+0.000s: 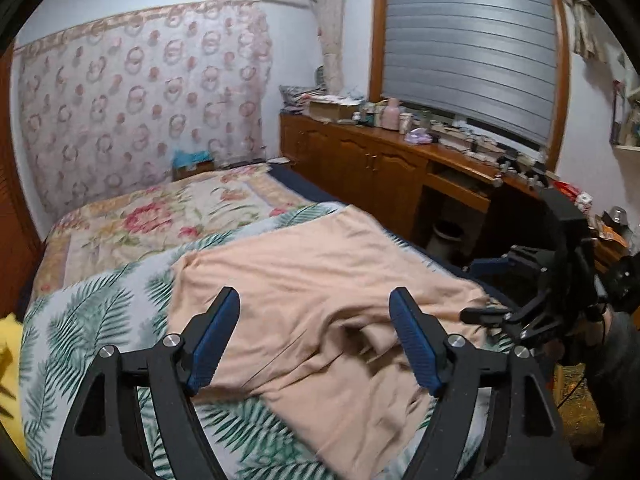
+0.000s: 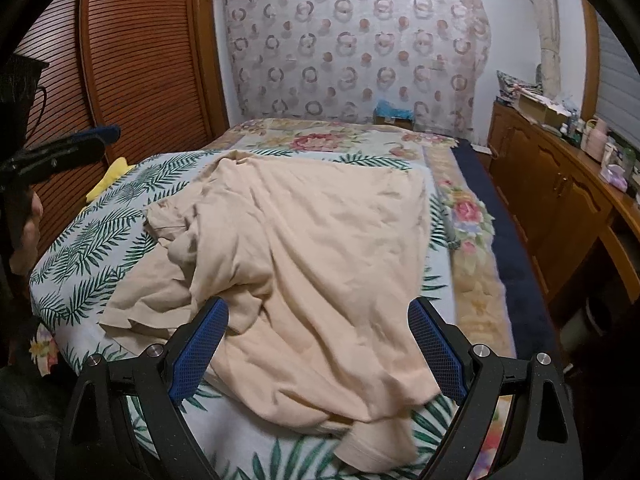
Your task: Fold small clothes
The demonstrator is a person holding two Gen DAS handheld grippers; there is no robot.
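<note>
The peach garment [image 2: 304, 248] is lying crumpled on the bed [image 2: 92, 232], not yet folded. Both the left hand-held gripper [image 1: 314, 336] and right hand-held gripper [image 2: 318, 344] are hovering above it, jaws apart, likely positioning to grasp an edge.

Open bedspread [image 2: 92, 236] left of the peach garment [image 2: 312, 240], floral blanket [image 1: 160, 216] bare beyond it, yellow cloth [image 2: 110, 178] at left edge, wooden cabinet [image 2: 560, 200] close along right side, louvered wardrobe [image 2: 132, 60] bounding left
</note>
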